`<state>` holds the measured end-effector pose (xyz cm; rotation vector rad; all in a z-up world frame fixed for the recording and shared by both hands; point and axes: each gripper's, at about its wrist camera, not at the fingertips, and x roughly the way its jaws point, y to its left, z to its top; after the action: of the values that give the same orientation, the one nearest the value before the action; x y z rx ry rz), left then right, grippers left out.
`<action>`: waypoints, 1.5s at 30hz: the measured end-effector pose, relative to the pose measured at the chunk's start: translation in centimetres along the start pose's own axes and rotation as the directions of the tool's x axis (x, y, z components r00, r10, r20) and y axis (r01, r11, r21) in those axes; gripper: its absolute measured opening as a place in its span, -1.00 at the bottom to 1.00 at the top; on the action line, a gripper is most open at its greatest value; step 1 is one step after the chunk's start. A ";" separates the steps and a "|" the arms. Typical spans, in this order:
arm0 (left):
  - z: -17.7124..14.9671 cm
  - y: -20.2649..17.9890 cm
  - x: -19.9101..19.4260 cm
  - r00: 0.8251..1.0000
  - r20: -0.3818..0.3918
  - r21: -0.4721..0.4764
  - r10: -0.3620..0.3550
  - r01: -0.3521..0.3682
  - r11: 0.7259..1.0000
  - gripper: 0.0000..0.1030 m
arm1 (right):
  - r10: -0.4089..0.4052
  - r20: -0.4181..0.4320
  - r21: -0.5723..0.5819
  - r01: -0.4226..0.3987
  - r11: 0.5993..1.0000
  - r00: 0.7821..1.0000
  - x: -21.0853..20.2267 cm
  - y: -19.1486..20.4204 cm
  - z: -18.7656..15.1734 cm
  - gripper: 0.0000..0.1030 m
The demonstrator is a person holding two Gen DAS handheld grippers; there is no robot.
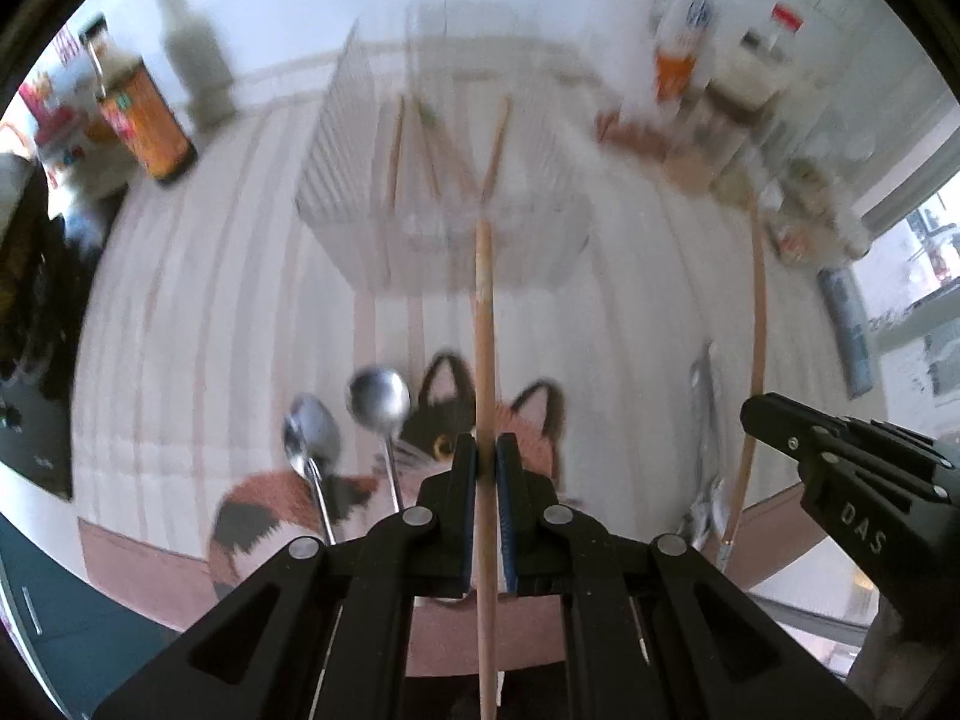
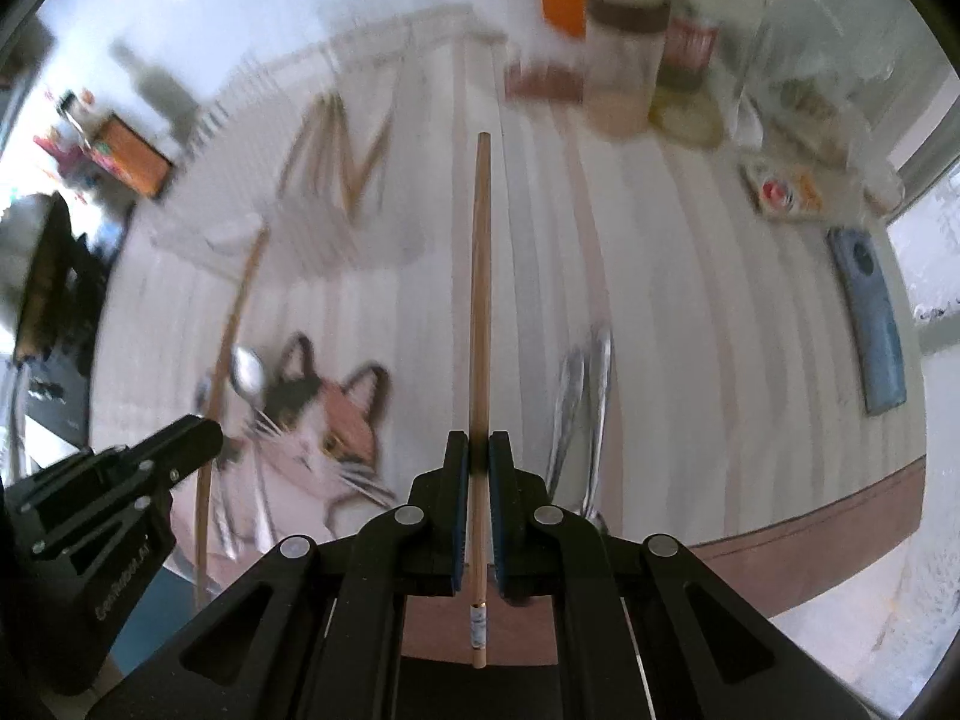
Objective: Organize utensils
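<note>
My left gripper (image 1: 486, 450) is shut on a wooden chopstick (image 1: 483, 324) that points forward toward a white wire utensil rack (image 1: 336, 138) holding several chopsticks (image 1: 497, 144). My right gripper (image 2: 477, 447) is shut on another wooden chopstick (image 2: 480, 276), held above the striped mat. Two metal spoons (image 1: 378, 402) lie on the cat picture left of my left gripper. More metal utensils (image 2: 585, 396) lie on the mat right of my right gripper. The right gripper also shows in the left wrist view (image 1: 840, 456), the left gripper in the right wrist view (image 2: 120, 480).
A striped placemat with a cat picture (image 2: 336, 420) covers the table. A sauce bottle (image 1: 144, 114) stands back left. Jars and cups (image 2: 630, 30) crowd the back right. A blue phone (image 2: 870, 312) lies at the right. The table's front edge (image 2: 840, 528) is near.
</note>
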<state>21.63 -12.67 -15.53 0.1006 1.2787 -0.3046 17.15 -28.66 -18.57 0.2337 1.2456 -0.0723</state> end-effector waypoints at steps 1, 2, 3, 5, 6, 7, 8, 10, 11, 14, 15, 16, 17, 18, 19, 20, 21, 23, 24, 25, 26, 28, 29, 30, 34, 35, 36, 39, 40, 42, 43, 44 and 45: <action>0.4 0.0 -0.7 1.000 0.013 -0.003 -0.009 0.009 1.000 -0.92 | 0.007 0.018 0.001 -0.007 1.000 1.000 -0.8 0.1 0.5 -0.87; 0.8 0.1 -1.4 0.999 0.027 -0.004 -0.020 0.020 1.000 -0.92 | 0.015 0.037 0.003 -0.015 1.000 0.999 -1.7 0.1 1.0 -0.87; 1.4 0.0 -2.5 0.998 0.051 -0.001 -0.026 0.026 1.000 -0.92 | 0.020 0.050 0.004 -0.020 1.000 0.999 -2.2 0.2 1.3 -0.87; 2.1 0.2 -3.9 0.996 0.081 0.002 -0.038 0.038 0.999 -1.00 | 0.034 0.082 0.004 -0.035 0.999 0.996 -3.6 0.3 2.3 -0.87; 2.6 0.3 -4.8 0.994 0.100 0.001 -0.048 0.048 0.999 -1.00 | 0.041 0.093 0.005 -0.042 0.999 0.995 -4.1 0.4 2.7 -0.87; 2.6 0.5 -5.7 0.992 0.118 0.002 -0.053 0.053 0.999 -1.00 | 0.049 0.105 0.005 -0.050 0.999 0.993 -4.6 0.4 3.0 -0.87; 3.0 0.4 -6.5 0.989 0.134 0.008 -0.057 0.056 0.998 -1.00 | 0.057 0.117 0.002 -0.058 0.998 0.991 -5.1 0.5 3.5 -0.87; 4.0 0.5 -7.7 0.984 0.164 0.014 -0.071 0.070 0.997 -1.00 | 0.067 0.135 -0.001 -0.068 0.998 0.988 -5.8 0.8 4.2 -0.87; 4.3 0.5 -8.2 0.982 0.171 0.016 -0.081 0.079 0.997 -1.00 | 0.072 0.143 -0.005 -0.072 0.997 0.987 -6.1 0.9 4.7 -0.87; 5.1 1.1 -8.7 0.980 0.175 0.000 -0.097 0.098 0.995 -1.00 | 0.086 0.140 0.004 -0.088 0.996 0.986 -6.1 1.1 5.3 -0.87; 5.0 1.5 -8.5 0.981 0.167 -0.009 -0.098 0.101 0.995 -1.00 | 0.091 0.133 0.010 -0.093 0.996 0.987 -5.8 1.0 5.4 -0.87; 4.8 1.8 -8.1 0.983 0.148 -0.013 -0.107 0.110 0.994 -1.00 | 0.096 0.122 0.014 -0.099 0.995 0.988 -5.4 0.8 5.4 -0.87; 4.6 2.2 -7.4 0.986 0.116 -0.022 -0.122 0.126 0.992 -1.00 | 0.102 0.105 0.021 -0.104 0.994 0.989 -4.9 0.7 5.2 -0.87; 4.1 2.8 -6.0 0.988 0.067 -0.049 -0.143 0.146 0.988 -1.00 | 0.108 0.086 0.031 -0.111 0.993 0.990 -4.2 0.5 4.9 -0.87; 3.8 3.1 -5.2 0.987 0.032 -0.066 -0.155 0.157 0.985 -0.99 | 0.113 0.070 0.037 -0.116 0.993 0.991 -3.5 0.2 4.6 -0.87; 3.3 3.5 -3.8 0.985 -0.018 -0.092 -0.173 0.170 0.981 -0.98 | 0.116 0.049 0.043 -0.118 0.992 0.992 -2.7 0.0 4.1 -0.87; 2.6 3.9 -2.1 0.978 -0.064 -0.119 -0.196 0.188 0.975 -0.96 | 0.117 0.030 0.048 -0.118 0.992 0.993 -1.9 -0.2 3.6 -0.87; 1.4 4.2 0.7 0.969 -0.139 -0.153 -0.203 0.182 0.971 -0.94 | 0.113 -0.008 0.056 -0.112 0.992 0.994 -0.3 -0.6 2.7 -0.87; 0.7 4.4 2.3 0.965 -0.173 -0.163 -0.199 0.171 0.972 -0.94 | 0.111 -0.023 0.060 -0.110 0.992 0.994 0.3 -0.7 2.4 -0.87; -0.1 4.7 3.8 0.961 -0.208 -0.177 -0.184 0.148 0.973 -0.94 | 0.110 -0.042 0.063 -0.108 0.992 0.993 1.0 -0.9 2.0 -0.87; -0.5 5.0 4.5 0.958 -0.229 -0.186 -0.173 0.131 0.974 -0.94 | 0.109 -0.057 0.065 -0.105 0.992 0.992 1.6 -1.1 1.7 -0.87; -1.8 6.0 5.7 0.954 -0.254 -0.221 -0.161 0.105 0.970 -0.94 | 0.105 -0.077 0.062 -0.101 0.993 0.991 2.4 -1.3 1.2 -0.87; -2.4 6.6 6.0 0.953 -0.260 -0.241 -0.158 0.094 0.966 -0.94 | 0.103 -0.085 0.060 -0.098 0.993 0.991 2.7 -1.3 1.0 -0.87; -2.9 7.2 6.2 0.953 -0.262 -0.256 -0.153 0.084 0.963 -0.93 | 0.102 -0.094 0.059 -0.097 0.994 0.990 3.1 -1.4 0.8 -0.87; -4.0 8.7 6.4 0.956 -0.268 -0.268 -0.115 0.041 0.963 -0.69 | 0.110 -0.122 0.058 -0.104 0.993 0.986 4.3 -1.3 0.4 -0.87; -4.2 9.0 6.5 0.955 -0.275 -0.268 -0.108 0.032 0.963 -0.66 | 0.114 -0.130 0.055 -0.107 0.993 0.985 4.7 -1.2 0.2 -0.87; -4.5 9.0 6.8 0.952 -0.290 -0.262 -0.099 0.021 0.965 -0.66 | 0.116 -0.137 0.051 -0.110 0.993 0.984 5.0 -0.9 0.1 -0.87; -4.9 8.8 7.7 0.948 -0.307 -0.250 -0.085 0.006 0.968 -0.66 | 0.118 -0.155 0.041 -0.113 0.993 0.981 5.9 -0.3 -0.1 -0.87; -4.9 8.6 8.2 0.947 -0.313 -0.240 -0.069 -0.009 0.971 -0.67 | 0.117 -0.159 0.039 -0.113 0.993 0.980 6.1 0.0 -0.2 -0.87; -5.1 8.3 9.1 0.947 -0.317 -0.232 -0.048 -0.028 0.972 -0.67 | 0.114 -0.163 0.033 -0.110 0.993 0.980 6.3 0.4 -0.3 -0.87; -5.1 8.2 9.5 0.947 -0.318 -0.230 -0.041 -0.035 0.973 -0.67 | 0.111 -0.164 0.029 -0.108 0.994 0.980 6.3 0.5 -0.4 -0.87; -5.1 8.3 9.9 0.947 -0.320 -0.227 -0.032 -0.044 0.973 -0.67 | 0.108 -0.163 0.025 -0.105 0.994 0.981 6.3 0.6 -0.4 -0.87; -5.2 8.3 10.4 0.946 -0.324 -0.221 -0.027 -0.049 0.974 -0.68 | 0.104 -0.163 0.021 -0.102 0.995 0.981 6.3 0.7 -0.4 -0.87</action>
<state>21.78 -5.19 -27.74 -0.0396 1.6328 -0.1320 18.89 -27.39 -24.53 0.3201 1.3951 0.0295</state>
